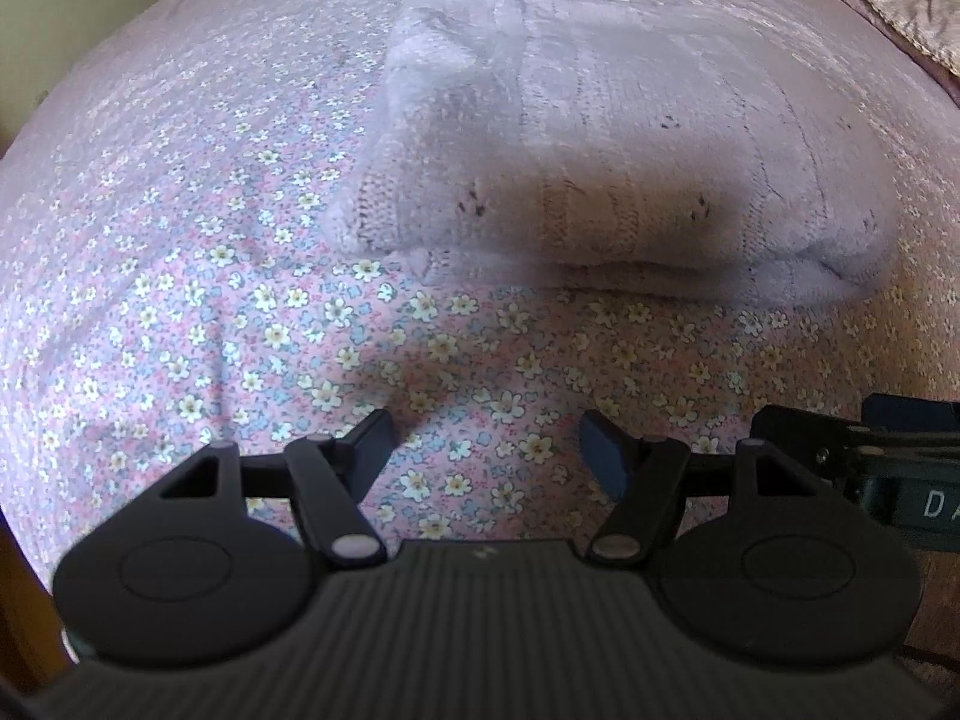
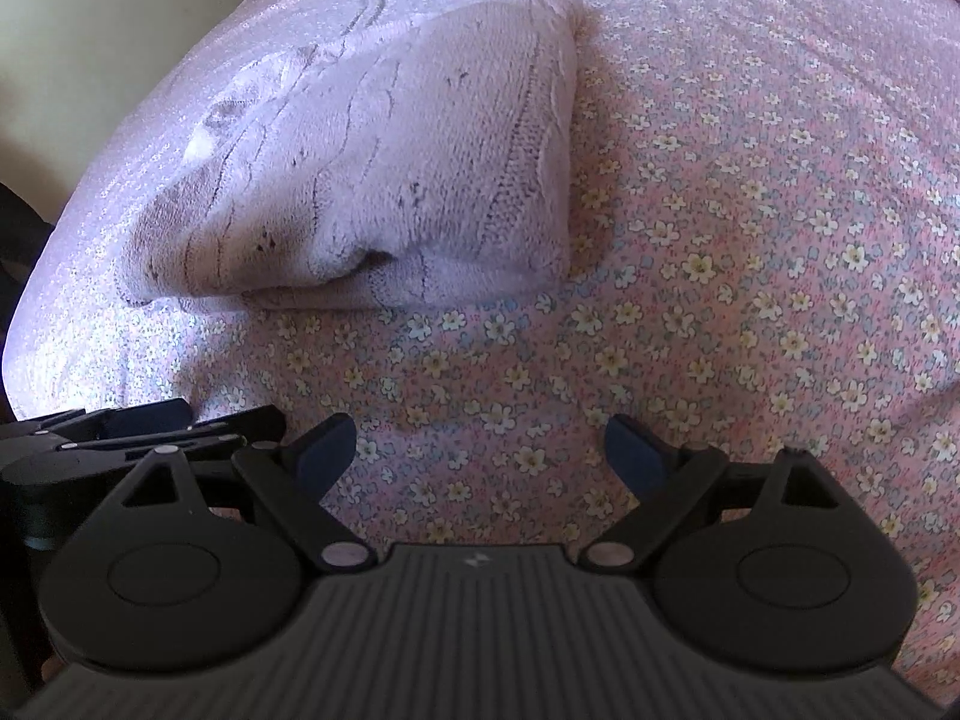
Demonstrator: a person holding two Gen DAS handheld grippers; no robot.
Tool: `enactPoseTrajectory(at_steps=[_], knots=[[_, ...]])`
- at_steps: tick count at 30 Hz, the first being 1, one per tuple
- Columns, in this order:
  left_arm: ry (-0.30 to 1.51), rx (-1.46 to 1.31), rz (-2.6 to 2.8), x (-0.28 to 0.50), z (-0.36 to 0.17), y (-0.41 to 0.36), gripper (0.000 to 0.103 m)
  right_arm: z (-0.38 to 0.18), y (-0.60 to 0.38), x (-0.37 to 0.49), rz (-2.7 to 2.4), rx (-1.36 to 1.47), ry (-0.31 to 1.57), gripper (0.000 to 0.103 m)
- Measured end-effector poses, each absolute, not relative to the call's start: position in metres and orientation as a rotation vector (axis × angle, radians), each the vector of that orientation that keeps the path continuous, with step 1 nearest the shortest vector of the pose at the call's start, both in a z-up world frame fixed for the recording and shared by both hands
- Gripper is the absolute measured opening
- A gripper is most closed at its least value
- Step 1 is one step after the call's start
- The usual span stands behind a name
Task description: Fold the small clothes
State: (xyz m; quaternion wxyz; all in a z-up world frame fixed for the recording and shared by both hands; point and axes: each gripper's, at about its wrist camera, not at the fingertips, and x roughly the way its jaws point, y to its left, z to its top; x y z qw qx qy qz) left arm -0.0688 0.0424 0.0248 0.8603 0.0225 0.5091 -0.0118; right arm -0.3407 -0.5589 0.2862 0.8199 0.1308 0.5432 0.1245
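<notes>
Left wrist view: a folded lilac knit sweater point(image 1: 600, 180) lies on the floral bedsheet point(image 1: 240, 330), apart from both empty, spread tongs, left point(image 1: 489, 444) and right point(image 2: 480, 450). Probably soft, light, floppy; pinch its doubled near hem

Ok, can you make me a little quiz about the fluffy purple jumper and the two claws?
1. True or false: the left claw is pinching the folded lilac knitted sweater.
2. Multiple choice: the sweater lies on a) a wooden table, b) a pink flower-print bedsheet, c) a metal tray.
3. Fill in: the right claw is ____, with nothing between its fingers.

Key:
1. False. It is open and apart from the sweater, with only sheet in front of it.
2. b.
3. Open.
</notes>
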Motion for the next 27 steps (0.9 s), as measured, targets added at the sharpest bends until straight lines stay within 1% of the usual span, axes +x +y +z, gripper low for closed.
enactPoseTrajectory(at_steps=[27], knots=[[1.079, 0.037, -0.035, -0.0711, 0.0275, 0.0416, 0.070, 0.2852, -0.5578, -0.3416, 0.265, 0.276, 1.161, 0.095]])
